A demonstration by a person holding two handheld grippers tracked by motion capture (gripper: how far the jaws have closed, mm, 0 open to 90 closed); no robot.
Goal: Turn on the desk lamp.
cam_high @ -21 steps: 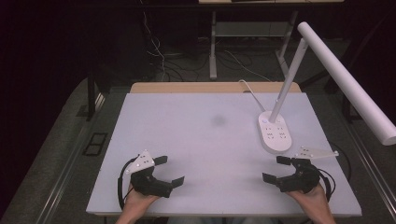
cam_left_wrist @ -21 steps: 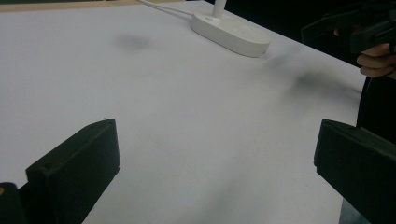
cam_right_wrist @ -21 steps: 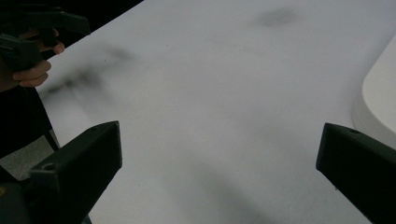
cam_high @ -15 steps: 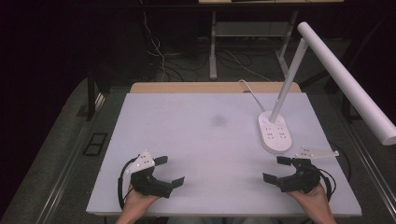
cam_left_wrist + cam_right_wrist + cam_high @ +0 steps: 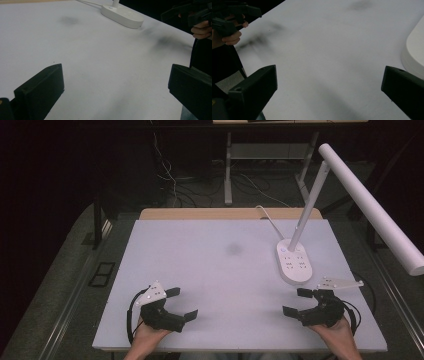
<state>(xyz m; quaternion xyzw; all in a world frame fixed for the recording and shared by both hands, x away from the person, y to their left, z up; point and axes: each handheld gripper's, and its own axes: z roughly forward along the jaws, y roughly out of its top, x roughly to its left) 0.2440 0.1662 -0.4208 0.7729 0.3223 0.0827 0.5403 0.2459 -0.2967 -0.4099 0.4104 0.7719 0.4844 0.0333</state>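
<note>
My left gripper (image 5: 181, 303) rests near the front left of the white table (image 5: 210, 265), jaws wide apart with nothing between them; in its own view (image 5: 115, 87) only bare tabletop lies between the jaws. My right gripper (image 5: 298, 301) sits near the front right, also open and empty, and its own view (image 5: 329, 85) looks across bare table. A white desk lamp stands at the right, its oval base (image 5: 294, 262) just beyond the right gripper and also seen as the base (image 5: 122, 15) and the base's edge (image 5: 414, 57).
The lamp's stem (image 5: 308, 210) rises from the base and its long white head (image 5: 372, 205) reaches out over the table's right edge. A white cable (image 5: 267, 216) runs off the back. A faint dark smudge (image 5: 233, 249) marks the table's middle. Dark floor surrounds the table.
</note>
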